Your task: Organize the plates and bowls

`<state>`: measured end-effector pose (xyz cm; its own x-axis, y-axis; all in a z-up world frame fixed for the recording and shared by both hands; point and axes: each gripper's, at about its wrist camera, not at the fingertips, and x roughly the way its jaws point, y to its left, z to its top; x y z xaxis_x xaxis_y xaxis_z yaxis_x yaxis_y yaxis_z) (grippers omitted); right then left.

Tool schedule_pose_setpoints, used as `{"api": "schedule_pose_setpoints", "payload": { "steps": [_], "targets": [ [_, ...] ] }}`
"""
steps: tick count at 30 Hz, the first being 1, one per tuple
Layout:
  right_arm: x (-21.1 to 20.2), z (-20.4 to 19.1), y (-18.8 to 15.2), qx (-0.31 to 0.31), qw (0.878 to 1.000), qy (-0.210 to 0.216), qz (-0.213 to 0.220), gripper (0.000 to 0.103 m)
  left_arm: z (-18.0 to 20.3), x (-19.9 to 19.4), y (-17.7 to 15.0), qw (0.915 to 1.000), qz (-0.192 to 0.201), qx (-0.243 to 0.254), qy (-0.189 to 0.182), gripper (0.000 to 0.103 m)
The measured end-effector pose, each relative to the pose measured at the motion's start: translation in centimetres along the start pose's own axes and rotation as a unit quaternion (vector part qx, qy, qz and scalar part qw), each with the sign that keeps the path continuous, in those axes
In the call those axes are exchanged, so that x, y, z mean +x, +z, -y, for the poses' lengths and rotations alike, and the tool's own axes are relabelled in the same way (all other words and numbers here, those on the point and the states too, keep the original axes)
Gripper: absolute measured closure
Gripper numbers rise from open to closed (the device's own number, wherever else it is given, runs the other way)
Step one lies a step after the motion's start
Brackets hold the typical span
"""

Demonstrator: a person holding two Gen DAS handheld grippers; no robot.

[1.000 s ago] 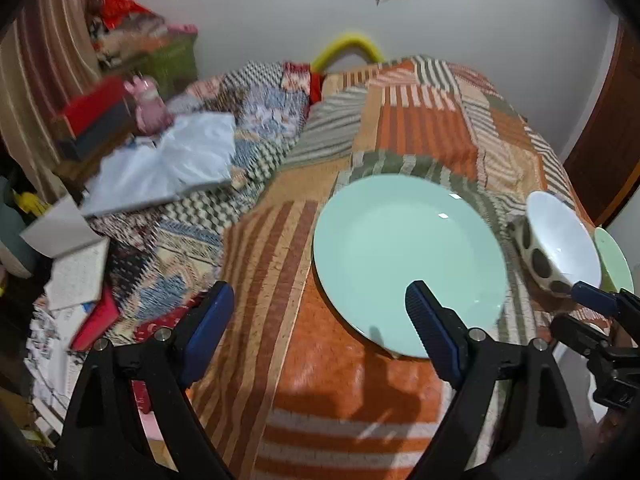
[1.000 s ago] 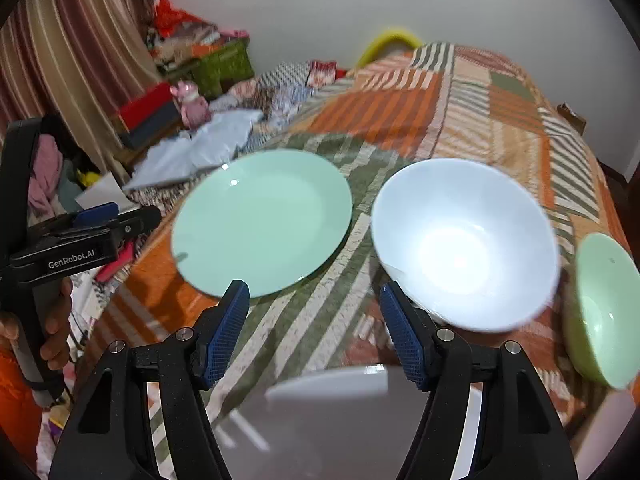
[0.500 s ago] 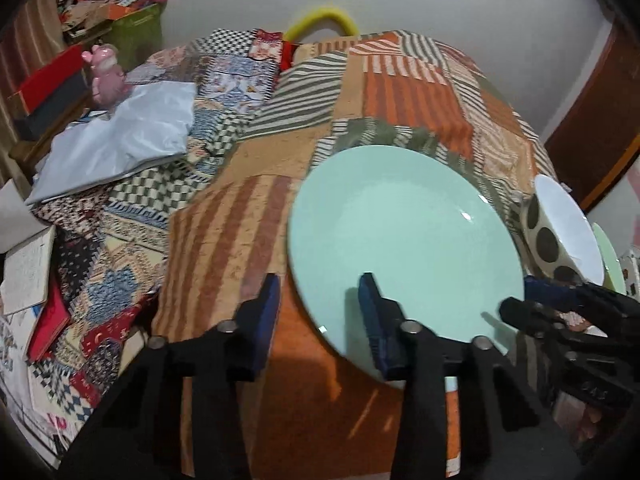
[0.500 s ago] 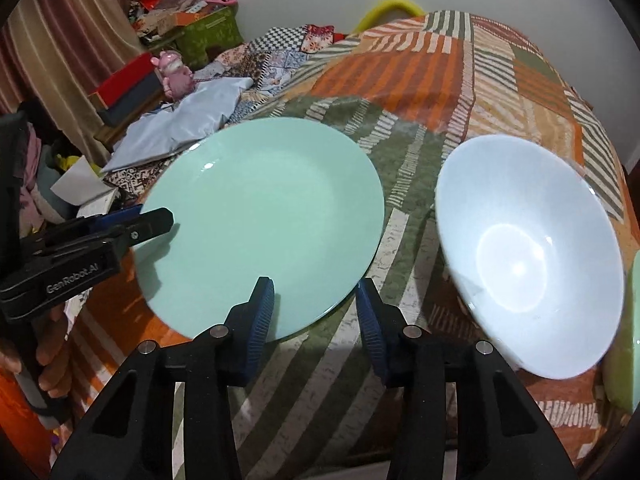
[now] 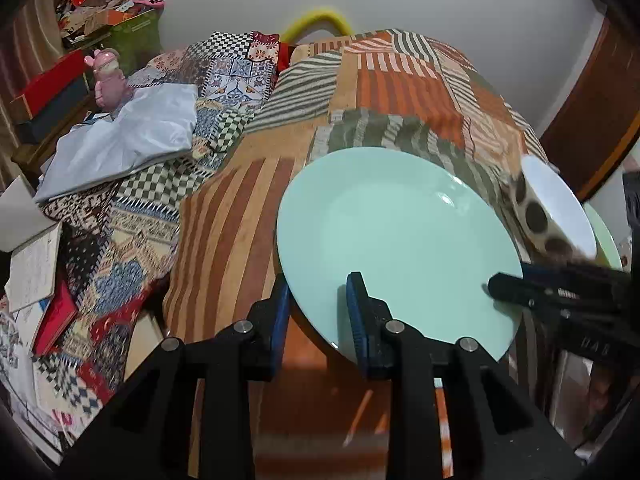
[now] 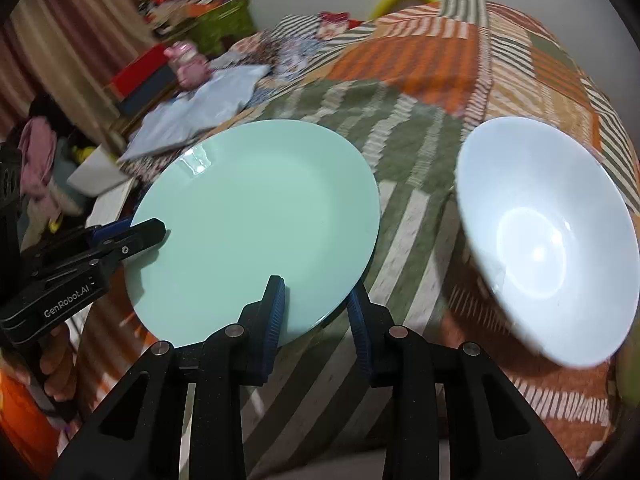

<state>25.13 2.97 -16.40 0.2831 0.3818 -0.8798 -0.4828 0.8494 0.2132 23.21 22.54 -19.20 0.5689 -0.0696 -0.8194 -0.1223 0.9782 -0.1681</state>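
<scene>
- The bed, under an orange, green and striped patchwork quilt, carries the crockery; a pale wall rises behind its head, and a brown door stands off the plate's far right side.
- Left of the plate, on the quilt, lie a pale blue cloth, a pink figurine and open notebooks.
- The mint-green plate lies on the near part of the bed.
- Only the right wrist view looks into the white bowl, just right of the plate; the left wrist view shows its dark-spotted outer wall instead.
- Only the left wrist view shows a green bowl edging out behind the white one.
- The left gripper straddles the plate's near left rim, one of its blue fingers above the plate and one below; the jaws are narrow and closing.
- The right gripper straddles the plate's near right rim likewise, jaws narrow and closing.
- Whether either gripper's pads press on the plate cannot be told.
</scene>
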Motion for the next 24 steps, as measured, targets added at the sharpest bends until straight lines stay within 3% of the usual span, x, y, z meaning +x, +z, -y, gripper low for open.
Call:
{"api": "schedule_pose_setpoints", "payload": {
  "steps": [7,13,24],
  "targets": [
    [-0.8,-0.8,-1.7,-0.033,0.999,0.029,-0.027,0.074,-0.9,-2.9,-3.8,0.9999,-0.001,-0.009,-0.013,0.075],
    [0.4,-0.2,-0.4,-0.023,0.999,0.019,-0.025,0.074,-2.1,-2.4,-2.8,0.9994,-0.007,-0.034,-0.002,0.075],
    [1.4,0.1,0.7,0.0,1.0,0.023,-0.015,0.071,-1.7,-0.1,-1.5,0.9998,-0.013,-0.016,-0.008,0.075]
  ]
}}
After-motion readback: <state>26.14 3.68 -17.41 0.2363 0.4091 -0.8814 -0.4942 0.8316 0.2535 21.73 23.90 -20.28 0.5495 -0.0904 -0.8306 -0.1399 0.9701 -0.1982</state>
